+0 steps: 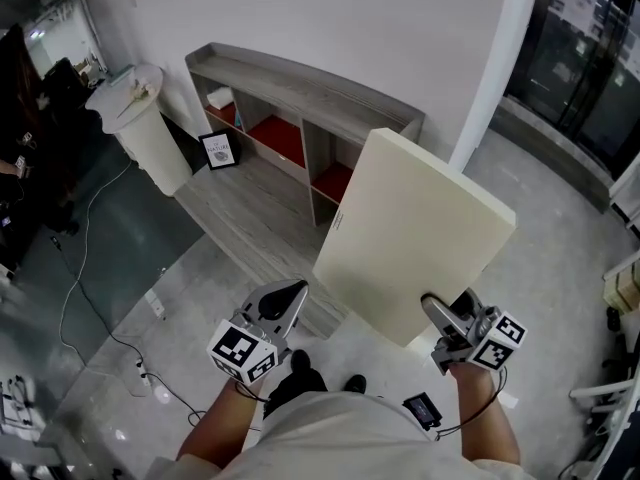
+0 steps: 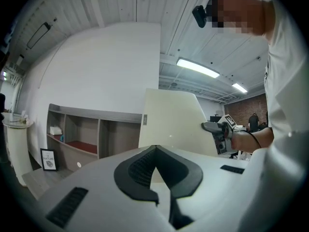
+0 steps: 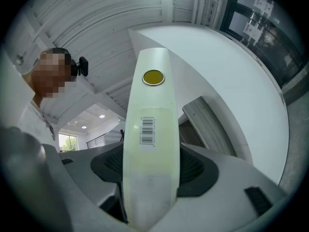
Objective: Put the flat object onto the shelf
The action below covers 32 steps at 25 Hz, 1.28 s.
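Head view puts the left hand-held gripper (image 1: 285, 300) at lower left, its jaws pressed together on nothing. Right of it, a flat cream board (image 1: 415, 233), thick with rounded corners, is tilted in the air in front of the low grey shelf (image 1: 300, 80). The right hand-held gripper (image 1: 441, 320) pinches the board's lower edge, whose narrow face carries a barcode label (image 3: 147, 130).

Shelf (image 1: 300, 98) far, along the wall. Bin (image 1: 150, 133) left of it. Framed picture (image 1: 218, 150) on the floor between bin and shelf, at the shelf's left end. Small box (image 1: 220, 97) in the leftmost compartment. Flat panel (image 1: 410, 233) right of centre, tilted, before the shelf's right end, near corner between the right tongs (image 1: 434, 310). Left tongs (image 1: 294, 292) near, left of panel, apart from it. Cable (image 1: 80, 268) on floor, left.
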Available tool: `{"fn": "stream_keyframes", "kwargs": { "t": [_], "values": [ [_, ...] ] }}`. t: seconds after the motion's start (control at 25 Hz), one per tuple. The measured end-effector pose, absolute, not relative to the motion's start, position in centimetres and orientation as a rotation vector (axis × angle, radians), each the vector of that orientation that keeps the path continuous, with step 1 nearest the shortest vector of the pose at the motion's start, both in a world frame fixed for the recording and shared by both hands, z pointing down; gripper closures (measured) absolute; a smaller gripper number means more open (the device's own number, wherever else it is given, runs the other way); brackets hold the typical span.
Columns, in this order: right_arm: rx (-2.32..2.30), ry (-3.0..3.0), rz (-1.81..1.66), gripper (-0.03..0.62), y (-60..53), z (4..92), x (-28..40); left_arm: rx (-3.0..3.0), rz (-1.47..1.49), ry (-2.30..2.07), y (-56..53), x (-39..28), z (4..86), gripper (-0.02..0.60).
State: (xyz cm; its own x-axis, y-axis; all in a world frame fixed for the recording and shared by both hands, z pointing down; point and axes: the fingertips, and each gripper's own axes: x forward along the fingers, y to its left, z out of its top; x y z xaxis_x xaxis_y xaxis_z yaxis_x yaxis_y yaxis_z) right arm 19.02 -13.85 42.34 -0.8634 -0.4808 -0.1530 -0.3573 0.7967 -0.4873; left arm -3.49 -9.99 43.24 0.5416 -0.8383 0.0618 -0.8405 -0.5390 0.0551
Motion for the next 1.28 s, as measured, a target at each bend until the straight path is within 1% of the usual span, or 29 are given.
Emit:
{"fn": "stream_keyframes", "kwargs": {
  "t": [0.44, 0.84, 1.28],
  "values": [
    [-0.691, 2.741, -0.552, 0.301, -19.2, 40.0, 12.3, 2.792, 0.030, -1.357, -17.4, -8.6, 42.1, 0.569],
    [-0.690, 2.736, -0.443, 0.301, -23.7, 34.8, 5.3, 2.906, -0.004, -1.229, -22.5, -15.1, 39.2, 0.569],
    [-0.754, 2.774, -0.220, 0.301, -26.9, 28.6, 3.3, 2.991, 0.003, -1.148, -25.9, -17.5, 37.3, 0.569]
  ]
}}
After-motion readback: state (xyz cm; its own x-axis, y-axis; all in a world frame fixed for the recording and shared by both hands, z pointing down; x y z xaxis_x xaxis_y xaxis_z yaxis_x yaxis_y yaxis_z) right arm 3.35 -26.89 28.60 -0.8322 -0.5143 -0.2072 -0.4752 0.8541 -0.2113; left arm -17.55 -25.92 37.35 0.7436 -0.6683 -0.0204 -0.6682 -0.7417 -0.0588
